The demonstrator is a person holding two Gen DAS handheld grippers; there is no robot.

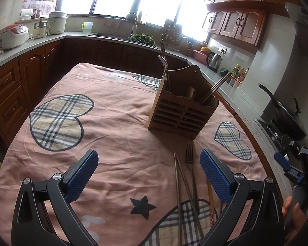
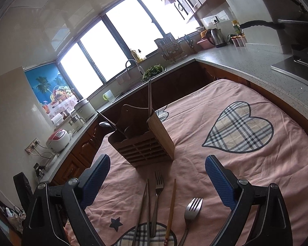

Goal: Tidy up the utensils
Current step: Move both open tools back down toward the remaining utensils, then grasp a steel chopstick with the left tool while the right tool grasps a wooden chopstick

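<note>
left tongs (image 1: pixel 148 171) spread, empty | chopsticks (image 2: pixel 146 207), fork (image 2: pixel 157 192), wooden chopstick (image 2: pixel 171 205), spork (image 2: pixel 192 207) on counter at holder's (image 2: pixel 142 145) 6 o'clock | right tongs (image 2: pixel 157 179) spread, empty | risk: thin crowded pieces, tongs may pinch two or snag cloth

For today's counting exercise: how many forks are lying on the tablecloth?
2. One fork lies beside the metal chopsticks; a broader fork lies right of the wooden chopstick. More may be hidden inside the wooden holder.
</note>
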